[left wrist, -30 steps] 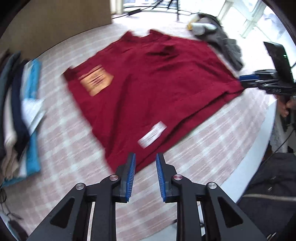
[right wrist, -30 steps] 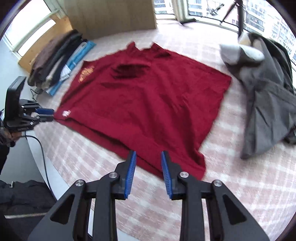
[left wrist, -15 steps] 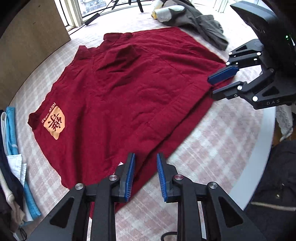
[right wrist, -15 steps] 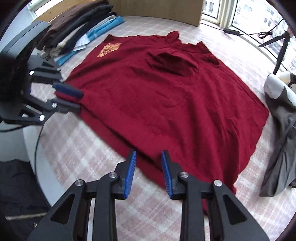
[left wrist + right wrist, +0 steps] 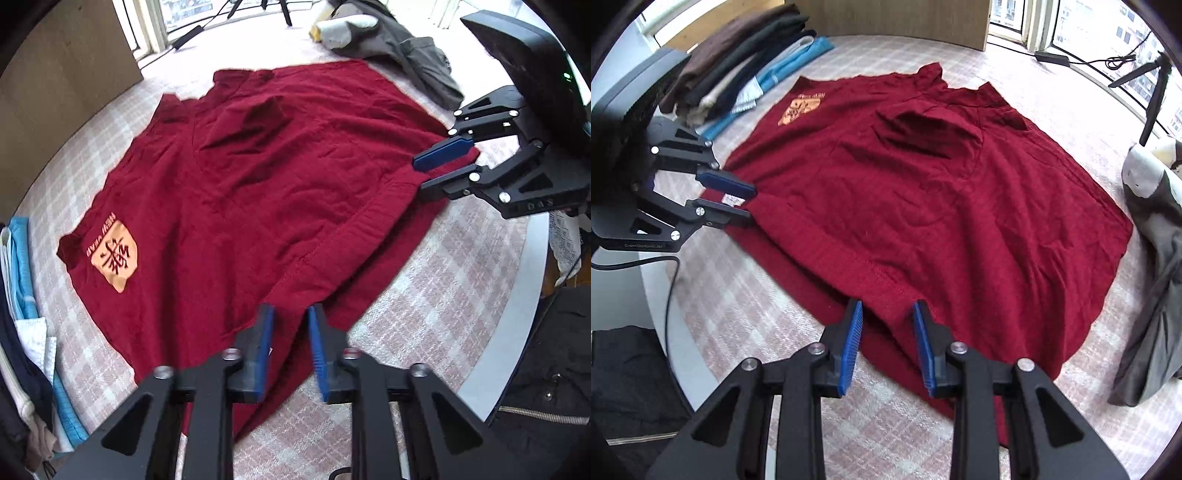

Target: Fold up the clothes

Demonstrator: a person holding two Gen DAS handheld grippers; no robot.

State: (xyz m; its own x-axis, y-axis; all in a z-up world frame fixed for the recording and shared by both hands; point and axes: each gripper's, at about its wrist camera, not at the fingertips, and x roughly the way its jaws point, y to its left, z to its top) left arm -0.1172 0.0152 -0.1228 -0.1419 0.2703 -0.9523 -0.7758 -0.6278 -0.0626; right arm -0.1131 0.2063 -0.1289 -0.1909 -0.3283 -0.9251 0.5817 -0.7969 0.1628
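Observation:
A dark red shirt (image 5: 258, 192) with an orange patch (image 5: 114, 256) lies spread flat on the checked table; it also shows in the right wrist view (image 5: 942, 206). My left gripper (image 5: 290, 354) is open, its blue pads over the shirt's near hem at the left corner. It also appears in the right wrist view (image 5: 735, 206), open at the hem. My right gripper (image 5: 888, 347) is open over the hem farther right. In the left wrist view it (image 5: 432, 175) is open at the shirt's right hem corner.
A stack of folded clothes (image 5: 738, 70) lies at the table's left side, also in the left wrist view (image 5: 22, 332). A grey garment heap (image 5: 1156, 258) lies at the right. The table's white rim (image 5: 517, 314) runs close behind both grippers.
Both grippers moved down and in toward the shirt's near hem, and now stand over it at two corners. Both stay open.

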